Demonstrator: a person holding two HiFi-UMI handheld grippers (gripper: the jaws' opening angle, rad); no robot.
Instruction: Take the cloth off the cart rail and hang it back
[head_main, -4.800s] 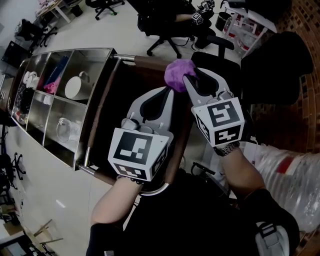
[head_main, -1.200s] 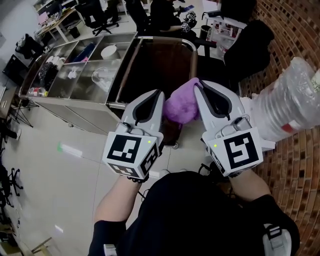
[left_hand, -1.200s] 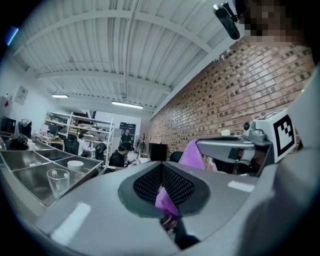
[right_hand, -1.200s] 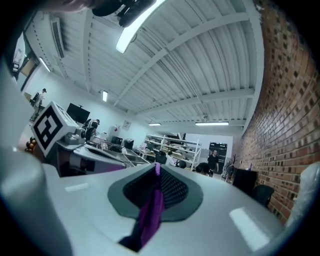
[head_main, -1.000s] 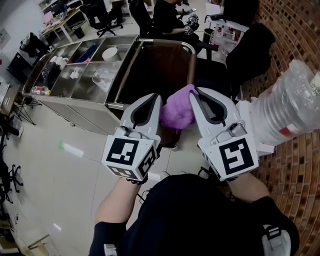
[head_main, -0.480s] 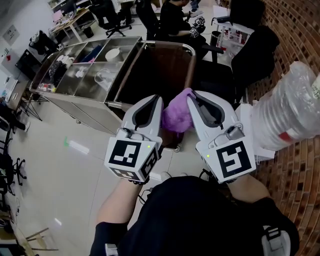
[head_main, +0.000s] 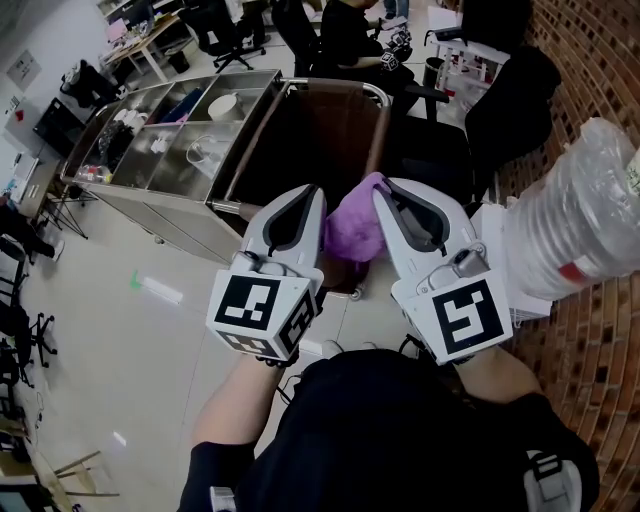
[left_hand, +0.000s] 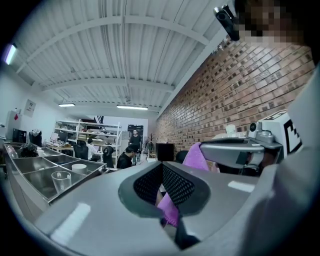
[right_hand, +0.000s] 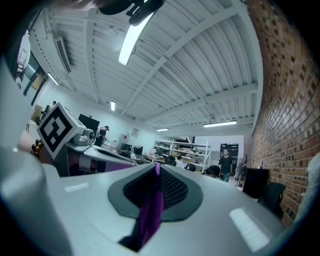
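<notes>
A purple cloth (head_main: 352, 226) hangs bunched between my two grippers, in front of my chest and above the floor short of the cart. My left gripper (head_main: 314, 194) is shut on one part of the cloth (left_hand: 170, 211). My right gripper (head_main: 384, 190) is shut on another part, and a purple fold (right_hand: 152, 210) runs down between its jaws. The two grippers stand side by side, tips pointing away from me. The cart's rail (head_main: 340, 84) curves round the dark near end of the cart, beyond the cloth and not touching it.
The steel cart (head_main: 150, 160) has several bins holding a bowl (head_main: 222, 103) and a clear cup (left_hand: 60, 179). A plastic-wrapped stack (head_main: 570, 215) and a brick wall (head_main: 590, 50) stand at my right. Black chairs (head_main: 510, 95) and a seated person (head_main: 350, 30) are beyond the cart.
Earlier the cloth was up at the cart's rail with the right gripper at it. Now both grippers hold it away from the cart. Over the last second they barely moved.
</notes>
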